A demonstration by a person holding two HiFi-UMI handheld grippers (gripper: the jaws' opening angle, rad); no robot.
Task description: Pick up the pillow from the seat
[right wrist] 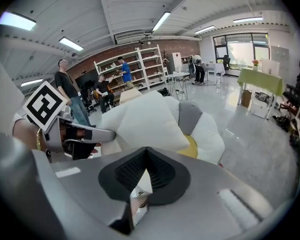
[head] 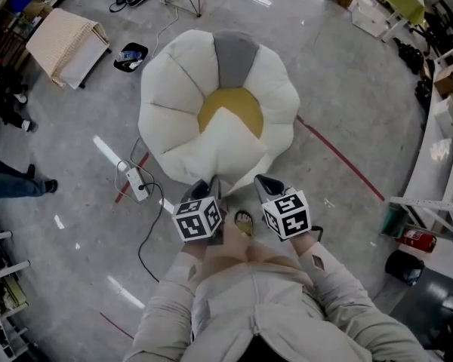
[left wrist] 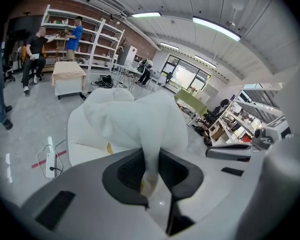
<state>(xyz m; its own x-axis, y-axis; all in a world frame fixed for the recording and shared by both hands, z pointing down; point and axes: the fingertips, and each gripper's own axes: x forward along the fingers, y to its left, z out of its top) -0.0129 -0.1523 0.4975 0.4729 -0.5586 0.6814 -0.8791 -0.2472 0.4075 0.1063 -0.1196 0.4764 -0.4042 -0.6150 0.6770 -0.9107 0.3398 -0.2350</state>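
A white pillow (head: 225, 143) hangs just above the yellow middle of the flower-shaped seat (head: 170, 89), which has white petals and one grey petal. My left gripper (head: 210, 186) is shut on the pillow's near left corner. My right gripper (head: 268, 183) is shut on its near right corner. In the left gripper view a fold of the pillow (left wrist: 135, 116) is pinched between the dark pads of the left gripper (left wrist: 150, 171), and the seat (left wrist: 82, 144) lies below. In the right gripper view the right gripper (right wrist: 145, 169) grips a thin corner of the pillow (right wrist: 145, 116).
A power strip (head: 137, 181) with trailing cables lies on the floor left of the seat. A cloth-covered table (head: 64, 36) stands at far left, with people's legs (head: 15, 183) near it. Shelving (head: 445, 149) and a fire extinguisher (head: 417, 238) are at right.
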